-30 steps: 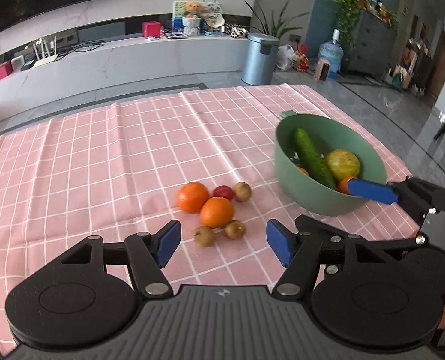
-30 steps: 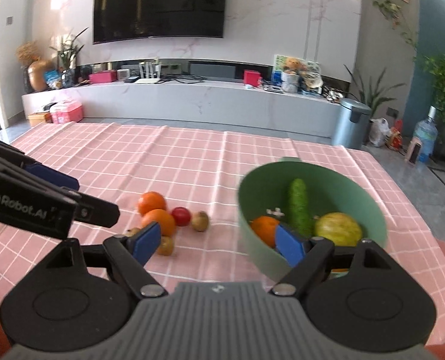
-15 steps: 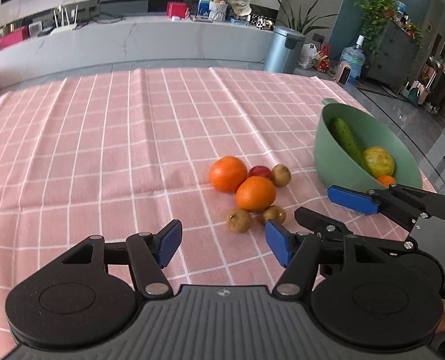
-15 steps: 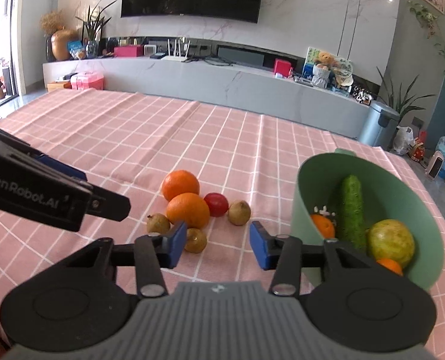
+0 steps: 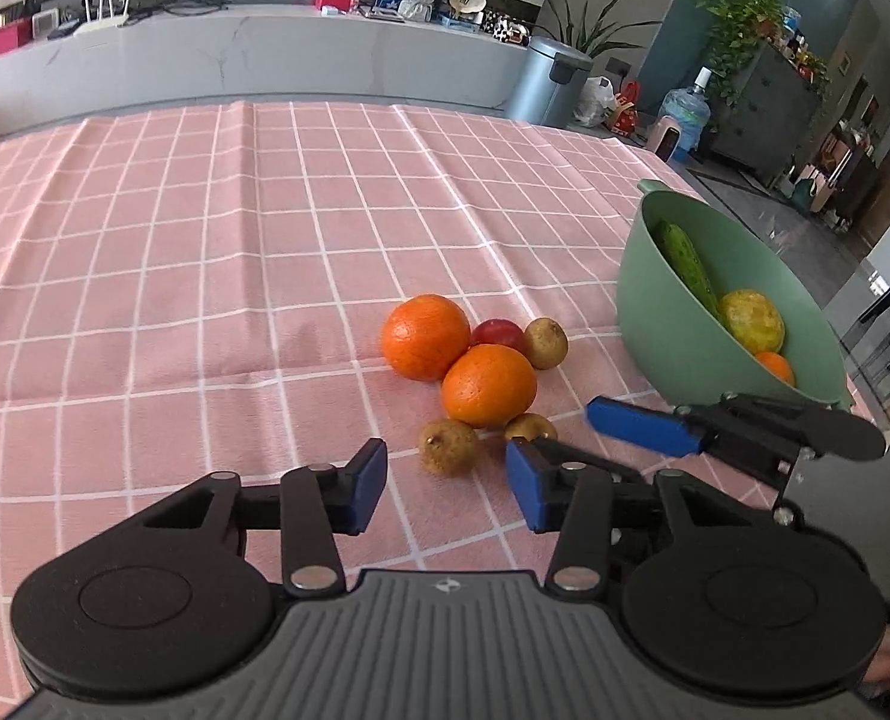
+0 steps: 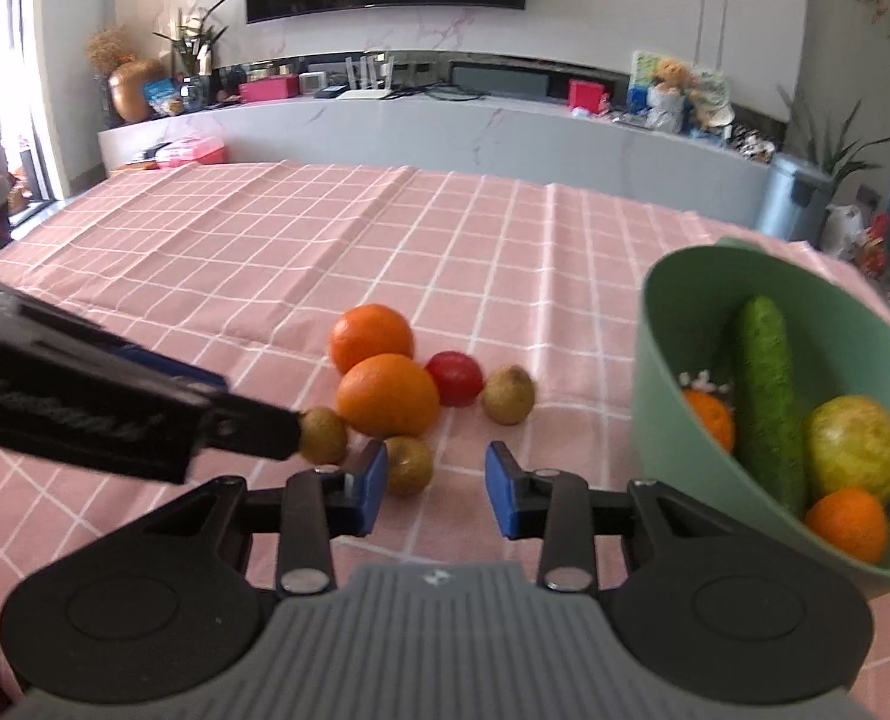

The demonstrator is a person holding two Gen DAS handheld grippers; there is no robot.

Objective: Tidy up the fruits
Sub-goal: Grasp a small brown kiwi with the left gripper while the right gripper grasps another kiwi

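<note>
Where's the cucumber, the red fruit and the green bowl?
cucumber (image 6: 766, 402), right wrist view, middle of its length.
red fruit (image 6: 456, 378), right wrist view, its rounded front.
green bowl (image 5: 667, 324), left wrist view, bare outer wall.

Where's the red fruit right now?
On the tablecloth, mid-cluster: the red fruit sits behind the near orange, between the far orange and a small brown fruit, left of the green bowl. Neither gripper touches it.
</note>
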